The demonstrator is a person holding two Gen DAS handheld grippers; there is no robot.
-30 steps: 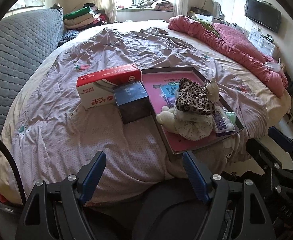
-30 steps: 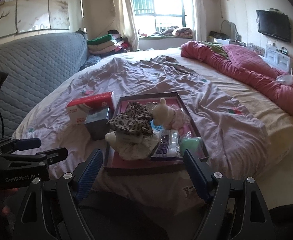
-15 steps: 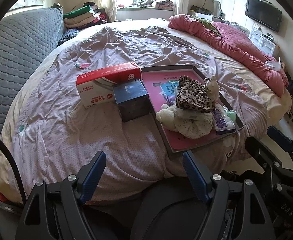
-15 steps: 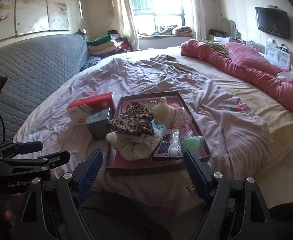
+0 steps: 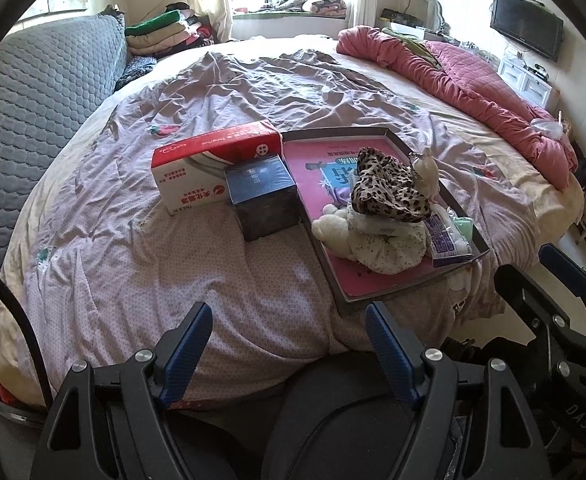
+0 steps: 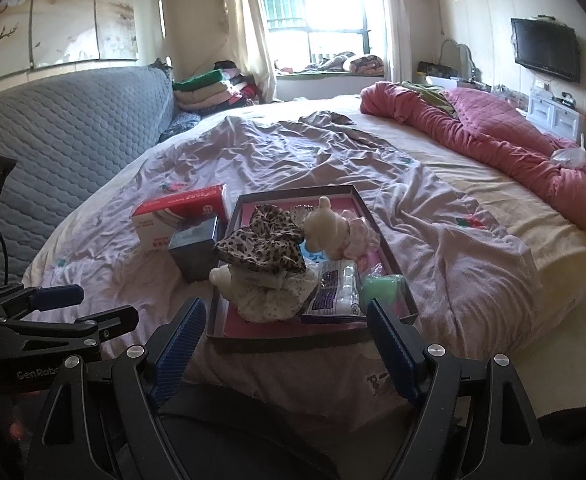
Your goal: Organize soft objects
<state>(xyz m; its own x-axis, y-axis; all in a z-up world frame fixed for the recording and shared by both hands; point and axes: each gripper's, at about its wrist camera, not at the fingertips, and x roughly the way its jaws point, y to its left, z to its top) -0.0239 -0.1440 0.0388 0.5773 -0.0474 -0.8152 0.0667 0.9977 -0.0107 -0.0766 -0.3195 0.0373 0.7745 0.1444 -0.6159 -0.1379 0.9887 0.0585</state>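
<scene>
Bed (image 5: 141, 280) fills the frame; it serves as the sorting surface. Tray (image 5: 335, 276) at centre right collects the soft items: leopard cloth (image 5: 389, 192) heaped over plush toy (image 5: 333, 230), tissue pack (image 5: 447, 236) at its right. Tissue box (image 5: 197, 172) and dark box (image 5: 261, 196) sit just left, outside. Left claw (image 5: 287, 354) and right claw (image 6: 283, 352), bottom centre, both released, short of the tray.

You see a pink quilt (image 6: 493, 140) at the bed's far edge, a TV (image 6: 545, 54) on the wall, folded blankets (image 6: 213, 90) by the window.
</scene>
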